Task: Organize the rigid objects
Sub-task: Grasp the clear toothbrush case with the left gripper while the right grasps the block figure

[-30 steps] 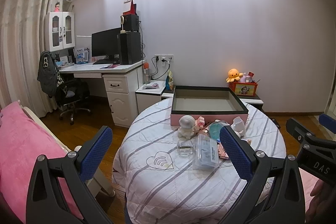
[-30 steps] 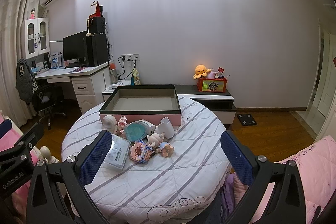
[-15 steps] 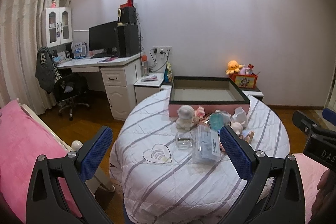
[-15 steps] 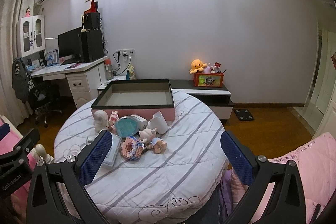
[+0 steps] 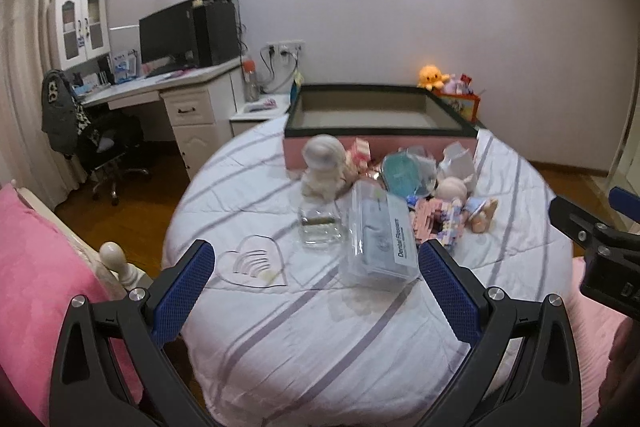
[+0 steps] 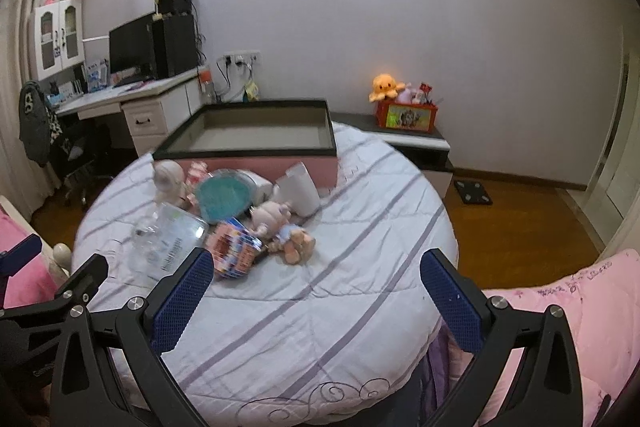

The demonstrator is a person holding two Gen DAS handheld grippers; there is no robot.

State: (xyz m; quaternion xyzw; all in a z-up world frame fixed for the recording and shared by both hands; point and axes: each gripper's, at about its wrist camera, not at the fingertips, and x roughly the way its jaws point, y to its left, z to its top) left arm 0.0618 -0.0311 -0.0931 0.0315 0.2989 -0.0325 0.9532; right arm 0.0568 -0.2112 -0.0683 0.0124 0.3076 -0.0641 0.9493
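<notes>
A pile of small objects lies on the round striped table (image 5: 312, 327) in front of a pink box with a black rim (image 5: 380, 123) (image 6: 256, 147). In the pile are a white astronaut figure (image 5: 322, 165) (image 6: 168, 181), a clear plastic case (image 5: 378, 239) (image 6: 170, 243), a small glass bottle (image 5: 318, 225), a teal round lid (image 5: 402, 173) (image 6: 222, 195), a block toy (image 6: 234, 253), a small doll (image 6: 280, 227) and a white cup (image 6: 300, 193). My left gripper (image 5: 316, 289) hangs open just short of the clear case. My right gripper (image 6: 316, 293) is open over the table's near side, holding nothing.
A white desk with a monitor (image 5: 168, 39) and an office chair (image 5: 108, 147) stand at the left. A low cabinet holds an orange plush and a toy box (image 6: 406, 113). Pink bedding (image 6: 580, 307) (image 5: 36, 267) flanks the table. A scale (image 6: 474, 193) lies on the wood floor.
Both grippers have moved forward and tilted down toward the table, so the pile looms larger and nearer. Both stay open and empty.
</notes>
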